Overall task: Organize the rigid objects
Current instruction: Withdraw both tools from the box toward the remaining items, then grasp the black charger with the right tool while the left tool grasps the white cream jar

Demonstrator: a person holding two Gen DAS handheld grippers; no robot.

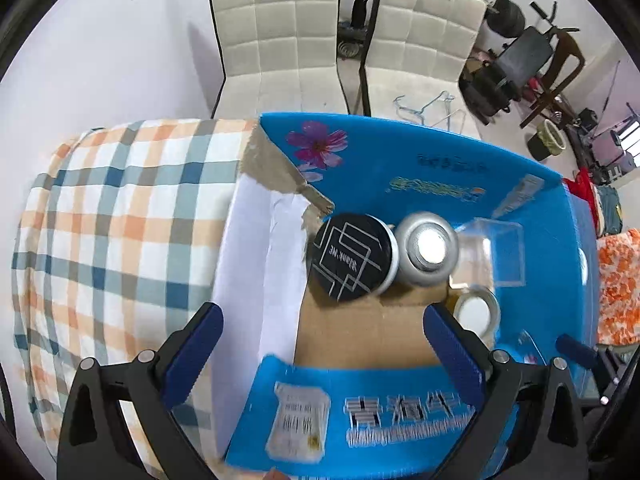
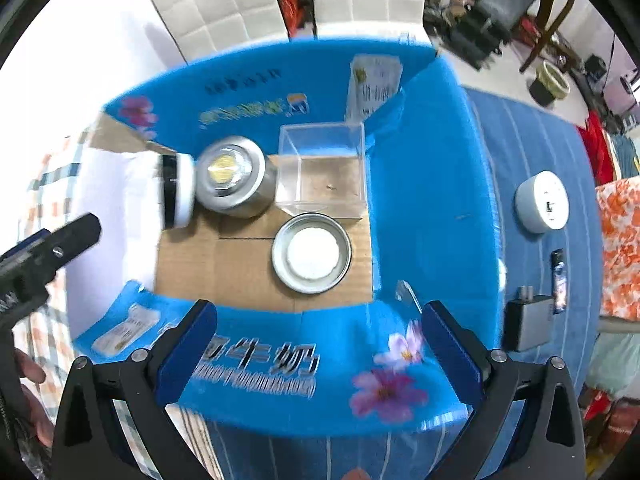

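An open blue cardboard box (image 1: 400, 160) (image 2: 420, 184) holds a black-lidded round tin (image 1: 352, 258) (image 2: 178, 190), a silver round tin (image 1: 426, 250) (image 2: 234, 178), a clear plastic cube (image 1: 492, 252) (image 2: 322, 168) and a shallow tin with a white inside (image 1: 478, 314) (image 2: 312, 254). My left gripper (image 1: 324, 356) hangs open above the box's near flap, with nothing between its fingers. My right gripper (image 2: 320, 352) is open and empty too, above the near flap with the flower print. A white round container (image 2: 542, 202), a grey metal block (image 2: 528, 322) and a lighter (image 2: 558, 280) lie outside the box at the right.
The box rests on a bed with a checked cloth (image 1: 120, 220) on the left and a blue striped sheet (image 2: 532, 140) on the right. Two white padded chairs (image 1: 280, 40) stand behind it. An orange patterned cloth (image 2: 620, 248) lies at the far right.
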